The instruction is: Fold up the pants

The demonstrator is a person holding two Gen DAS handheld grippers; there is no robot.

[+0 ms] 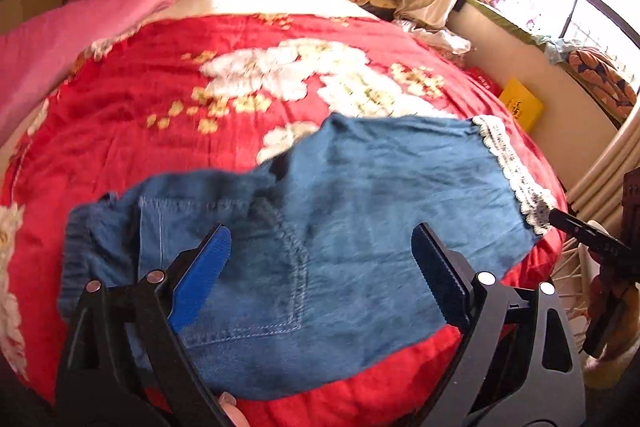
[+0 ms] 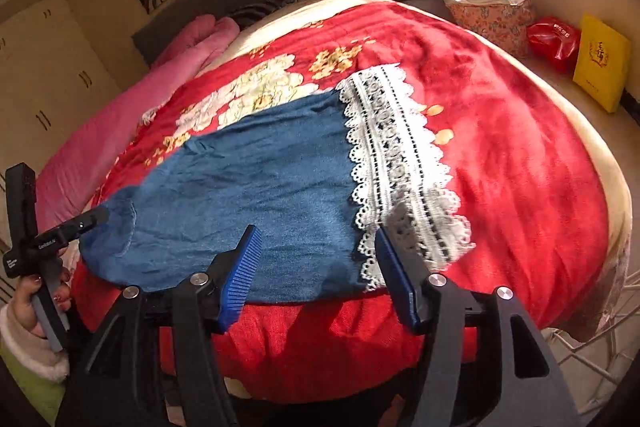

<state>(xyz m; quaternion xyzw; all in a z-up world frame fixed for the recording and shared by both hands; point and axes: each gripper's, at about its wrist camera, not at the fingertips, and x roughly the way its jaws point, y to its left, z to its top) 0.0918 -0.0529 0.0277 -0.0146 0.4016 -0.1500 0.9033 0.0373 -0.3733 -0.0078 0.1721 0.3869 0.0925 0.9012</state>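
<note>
The blue denim pants (image 1: 320,235) are lying spread flat on the red flowered blanket (image 1: 152,99) that is covering the bed, near its front edge. In the left wrist view the waistband end is sitting at about 8 o'clock and the white lace cuff (image 1: 516,171) is running off toward 3 o'clock.

The left gripper (image 1: 322,267) is hovering over the seat and back pocket of the pants, its blue pads standing wide apart with nothing pinched between them.

In the right wrist view the right gripper (image 2: 318,273) is sitting at 6 o'clock over the near edge of the pants, just where the denim is meeting the lace cuff (image 2: 400,163). Its jaws are parted too, and the fabric is lying below them rather than clamped.

At 9 o'clock in that view a hand (image 2: 36,311) is holding the handle of the left gripper (image 2: 76,223), whose tip is reaching the folded waistband end.

A pink blanket (image 1: 80,27) is lying at 10 o'clock along the bed's far side, and a yellow box (image 2: 600,63) is resting at 2 o'clock beside the bed.
</note>
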